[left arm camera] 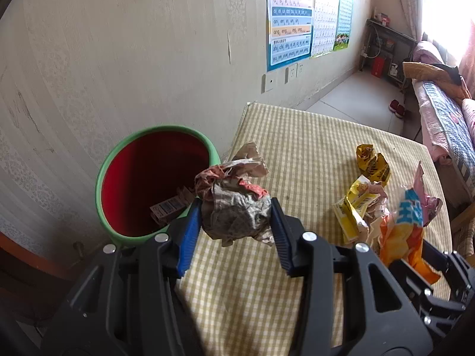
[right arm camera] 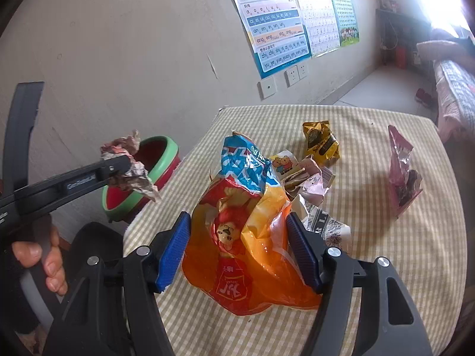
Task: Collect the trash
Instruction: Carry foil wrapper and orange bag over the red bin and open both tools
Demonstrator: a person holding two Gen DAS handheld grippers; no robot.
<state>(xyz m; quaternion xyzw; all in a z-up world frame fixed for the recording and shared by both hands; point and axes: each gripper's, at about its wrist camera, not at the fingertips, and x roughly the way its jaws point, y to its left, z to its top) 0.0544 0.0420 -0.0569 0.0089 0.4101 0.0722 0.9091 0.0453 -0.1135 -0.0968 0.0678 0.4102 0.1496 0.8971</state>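
Left tongs [left arm camera: 236, 218] clamp crumpled paper [left arm camera: 234, 204], right tongs [right arm camera: 237, 249] an orange bag [right arm camera: 246, 255] — over a checked tablecloth [left arm camera: 311, 148], papered wall [left arm camera: 118, 59] behind.

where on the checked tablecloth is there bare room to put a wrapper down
Free: the far strip of the checked tablecloth by the wall, beyond the gold foil wrapper, and the near edge under the right gripper. Crowded: the middle, where the orange and blue snack bag, yellow bear wrapper and pink foil pouch lie.
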